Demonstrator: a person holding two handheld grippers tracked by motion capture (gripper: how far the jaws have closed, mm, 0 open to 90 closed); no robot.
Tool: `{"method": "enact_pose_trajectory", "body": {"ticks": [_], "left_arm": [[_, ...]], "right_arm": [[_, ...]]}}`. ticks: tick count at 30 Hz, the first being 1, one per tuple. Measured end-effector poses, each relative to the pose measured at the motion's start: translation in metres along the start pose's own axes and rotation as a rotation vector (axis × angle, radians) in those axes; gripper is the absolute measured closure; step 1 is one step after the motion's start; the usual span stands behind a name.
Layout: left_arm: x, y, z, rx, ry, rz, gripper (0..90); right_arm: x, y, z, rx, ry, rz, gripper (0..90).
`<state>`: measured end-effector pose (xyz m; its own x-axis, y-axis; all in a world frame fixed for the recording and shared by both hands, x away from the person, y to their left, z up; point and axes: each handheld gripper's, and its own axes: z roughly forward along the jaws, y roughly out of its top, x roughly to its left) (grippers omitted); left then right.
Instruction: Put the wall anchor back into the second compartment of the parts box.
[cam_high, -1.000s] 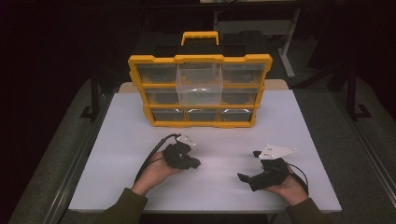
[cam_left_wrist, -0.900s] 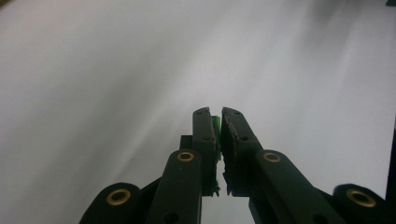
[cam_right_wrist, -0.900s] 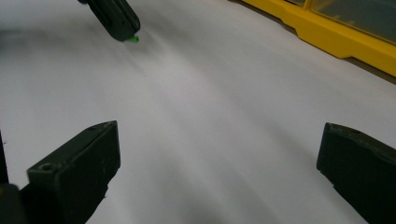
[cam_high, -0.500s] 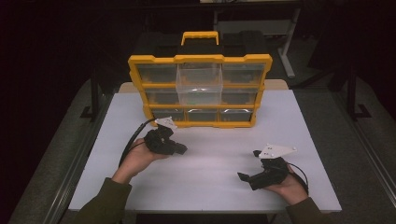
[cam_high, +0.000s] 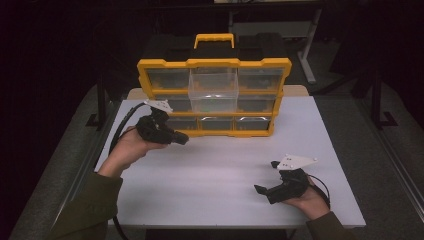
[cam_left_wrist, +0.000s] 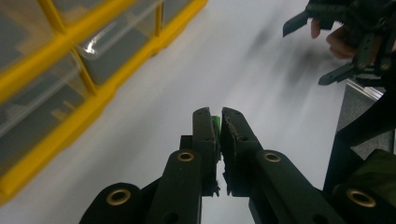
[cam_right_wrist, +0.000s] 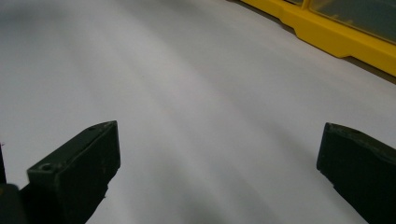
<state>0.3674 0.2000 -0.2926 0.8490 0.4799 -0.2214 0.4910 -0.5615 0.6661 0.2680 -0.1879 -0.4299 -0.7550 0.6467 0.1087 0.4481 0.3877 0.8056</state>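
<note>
Change since earlier frames: the left gripper (cam_high: 181, 139) has been lifted from the near middle of the table (cam_high: 220, 180) and carried forward and to the left, up to the lower left corner of the organizer case (cam_high: 215, 95); the right gripper (cam_high: 264, 190) has been kept in its place.
Table: a white top is seen, on which the case is standing at the far side and the right hand is resting at the near right.
Organizer case: yellow frame with clear drawers, placed upright, its black body and yellow handle (cam_high: 214, 39) behind; one clear drawer (cam_high: 214, 90) in the upper middle is pulled out toward the person.
Left arm: the forearm in a green sleeve (cam_high: 90, 205) is stretched forward from the lower left; the left hand (cam_high: 127, 147) is raised above the table, and the gripper is pointed to the right, just in front of the bottom left drawer.
Right arm: the right hand (cam_high: 310, 200) is laid low on the table near its right front corner, well apart from the case; its gripper is pointed to the left.
Left claw: the two jaws are brought together, and a small green piece (cam_left_wrist: 215, 125) is pinched between the tips, as seen in the left gripper view.
Right claw: the jaws are held wide apart, with bare table between them.
Green piece: held in the left claw, in the air over the table, near the case front.
</note>
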Motion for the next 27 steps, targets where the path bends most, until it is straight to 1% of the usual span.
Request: {"method": "enact_pose_trajectory", "body": {"ticks": [3,7,9,19,23,26,27], "left_arm": [[0.000,0.011,-0.012,0.005,0.007,0.011,84.6],[0.001,0.027,-0.029,-0.002,0.025,0.028,84.6],[0.001,0.035,-0.037,-0.009,0.026,0.033,84.7],[0.002,0.081,-0.076,-0.032,0.057,0.065,84.6],[-0.002,0.098,-0.087,-0.043,0.062,0.087,84.6],[-0.007,0.109,-0.090,-0.052,0.063,0.097,84.6],[-0.008,0.112,-0.090,-0.052,0.063,0.105,84.6]], "right_arm": [[0.000,0.000,0.000,-0.002,0.001,0.001,0.0],[0.000,0.000,0.000,-0.003,0.000,-0.004,0.0],[0.000,0.000,0.000,-0.003,0.000,-0.003,0.0],[0.000,0.000,0.000,-0.002,0.001,-0.002,0.0],[0.000,0.000,0.000,-0.004,0.002,-0.003,0.0],[0.000,0.000,0.000,-0.004,0.002,-0.003,0.0],[0.000,0.000,-0.001,-0.004,0.003,-0.002,0.0]]}}
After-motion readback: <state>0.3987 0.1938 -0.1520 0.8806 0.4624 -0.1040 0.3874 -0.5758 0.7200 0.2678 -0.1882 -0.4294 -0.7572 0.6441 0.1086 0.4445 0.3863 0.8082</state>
